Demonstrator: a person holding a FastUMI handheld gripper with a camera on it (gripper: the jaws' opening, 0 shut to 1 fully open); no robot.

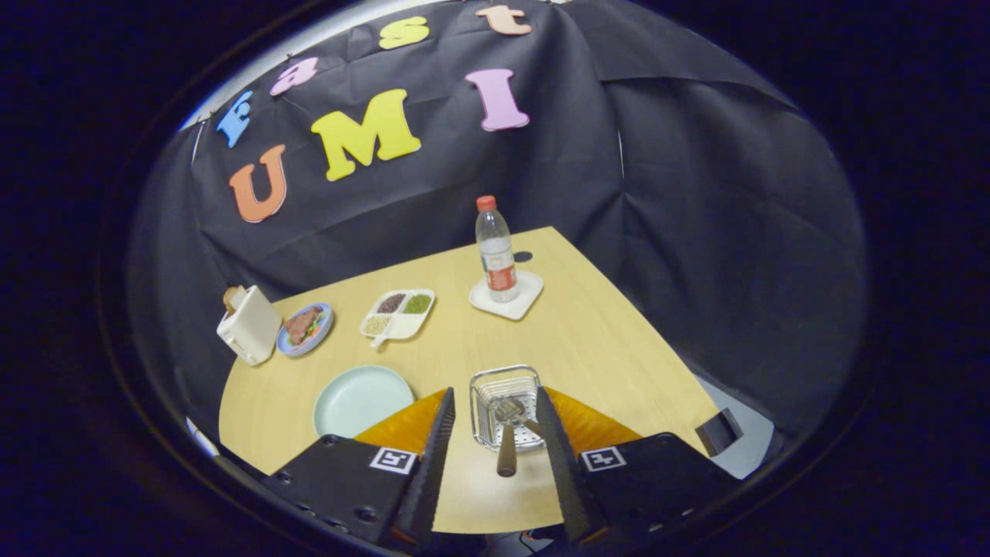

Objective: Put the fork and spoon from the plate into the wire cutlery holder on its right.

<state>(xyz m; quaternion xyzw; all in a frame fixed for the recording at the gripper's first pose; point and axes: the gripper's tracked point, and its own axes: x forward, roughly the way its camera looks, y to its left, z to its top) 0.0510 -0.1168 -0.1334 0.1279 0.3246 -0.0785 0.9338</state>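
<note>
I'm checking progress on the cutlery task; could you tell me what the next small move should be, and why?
Probably just draw the open gripper back. The plate is bare, two wooden handles lean in the wire cutlery holder, and the fingers hold nothing.

cutlery [510, 433] apparently in wire holder [504, 387], right of plate [363, 400]
</note>
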